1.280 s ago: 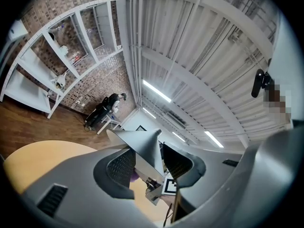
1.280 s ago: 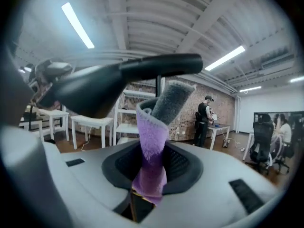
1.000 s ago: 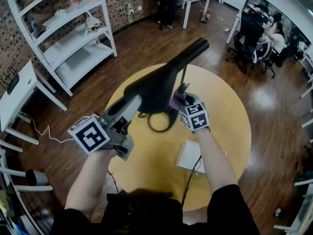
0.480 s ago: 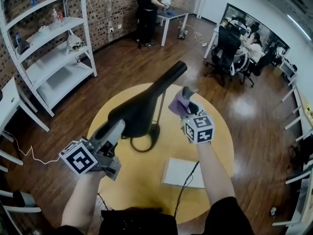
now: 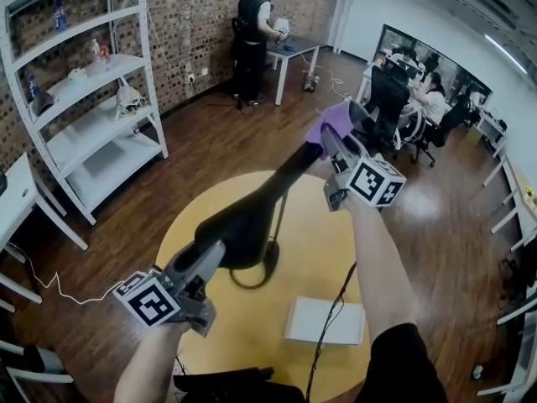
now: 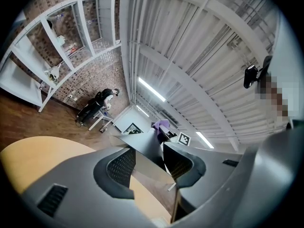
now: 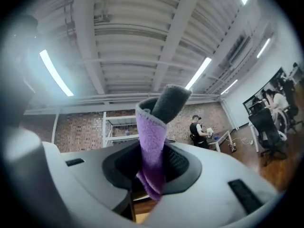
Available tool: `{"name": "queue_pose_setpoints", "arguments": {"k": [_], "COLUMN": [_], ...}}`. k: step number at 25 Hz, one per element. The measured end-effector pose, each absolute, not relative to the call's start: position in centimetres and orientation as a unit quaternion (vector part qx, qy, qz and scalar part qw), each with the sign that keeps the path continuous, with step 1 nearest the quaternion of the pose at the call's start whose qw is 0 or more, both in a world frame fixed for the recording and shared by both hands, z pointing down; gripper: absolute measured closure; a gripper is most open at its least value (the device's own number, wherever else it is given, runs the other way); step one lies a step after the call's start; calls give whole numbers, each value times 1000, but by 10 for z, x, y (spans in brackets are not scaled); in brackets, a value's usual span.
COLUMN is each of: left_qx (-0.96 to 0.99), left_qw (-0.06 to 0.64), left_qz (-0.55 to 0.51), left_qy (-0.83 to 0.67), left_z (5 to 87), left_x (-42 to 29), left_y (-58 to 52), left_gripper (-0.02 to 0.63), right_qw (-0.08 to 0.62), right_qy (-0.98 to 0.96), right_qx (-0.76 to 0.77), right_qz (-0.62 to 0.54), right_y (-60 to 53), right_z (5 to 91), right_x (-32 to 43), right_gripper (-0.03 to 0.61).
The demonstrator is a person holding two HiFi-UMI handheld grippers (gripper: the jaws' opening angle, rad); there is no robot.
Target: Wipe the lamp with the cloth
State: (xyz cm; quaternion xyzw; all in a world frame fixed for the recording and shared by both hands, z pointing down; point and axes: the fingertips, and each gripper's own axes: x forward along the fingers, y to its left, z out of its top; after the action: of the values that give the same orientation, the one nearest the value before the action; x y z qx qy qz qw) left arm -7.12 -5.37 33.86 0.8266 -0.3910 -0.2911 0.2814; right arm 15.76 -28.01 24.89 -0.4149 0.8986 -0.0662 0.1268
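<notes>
Your left gripper [image 5: 205, 259] is nearest you. Its fingers [image 6: 121, 165] stand wide and pinch the broad rear end of the black lamp [image 5: 252, 217], whose head runs between the pads and away from you. That grip is the only thing steadying the lamp, and it sits at the opposite end from where you are wiping. If you press hard at the far end, I think the long head will act as a lever. It could twist in the left fingers, or the ring base [image 5: 252, 274] could tip and skid on the yellow tabletop [image 5: 243, 338].

The lamp head slopes up over the tabletop, and its thin stem drops to the base beneath it.

At the far tip, your right gripper [image 5: 337, 139] has its fingers [image 7: 178, 163] closed on the purple cloth [image 5: 329, 126]. A folded strip of cloth stands up out of the pads. In the right gripper view the lamp's dark rounded tip sits just behind the top of the strip, touching it, beyond the fingertips rather than between them.

The likely slip is overshooting. The cloth is at the very end of the head, so a stroke further outward would leave the lamp and wipe nothing. A pull against the lamp could also drag the strip out of your grip.
</notes>
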Motion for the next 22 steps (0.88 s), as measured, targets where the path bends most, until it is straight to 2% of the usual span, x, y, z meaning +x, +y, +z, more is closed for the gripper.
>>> {"name": "queue_pose_setpoints", "arguments": {"k": [3,8,10,12,16,22], "left_qx": [830,827,824,822,817,813], "left_qw": [276,278,282,284,290,283], "left_qz": [-289,-296,-301,-304,-313,-317], "left_qy": [-389,-389,-388,-388,-388,-398], "left_z": [336,336,337,336,335,335], "left_x": [-65,-67,-67,-66,-68,-79], "left_y": [-52,-50,-50,-51,-53,-56], "left_gripper": [448,448,448,448,448,448], "right_qw": [149,301,342,329,224,134], "right_qy": [892,846,831,842,869,901], "right_qx": [-414,-357,-334,-349,-420,-400], "right_qz": [-100,-258,-284,-248,-131,-97], "right_y": [-281,-279,-270,-256,-225,-186], "right_z": [257,282,291,292,295,340], "right_x": [153,176,184,185,179,121], "right_gripper": [475,477,477,477,477,477]}}
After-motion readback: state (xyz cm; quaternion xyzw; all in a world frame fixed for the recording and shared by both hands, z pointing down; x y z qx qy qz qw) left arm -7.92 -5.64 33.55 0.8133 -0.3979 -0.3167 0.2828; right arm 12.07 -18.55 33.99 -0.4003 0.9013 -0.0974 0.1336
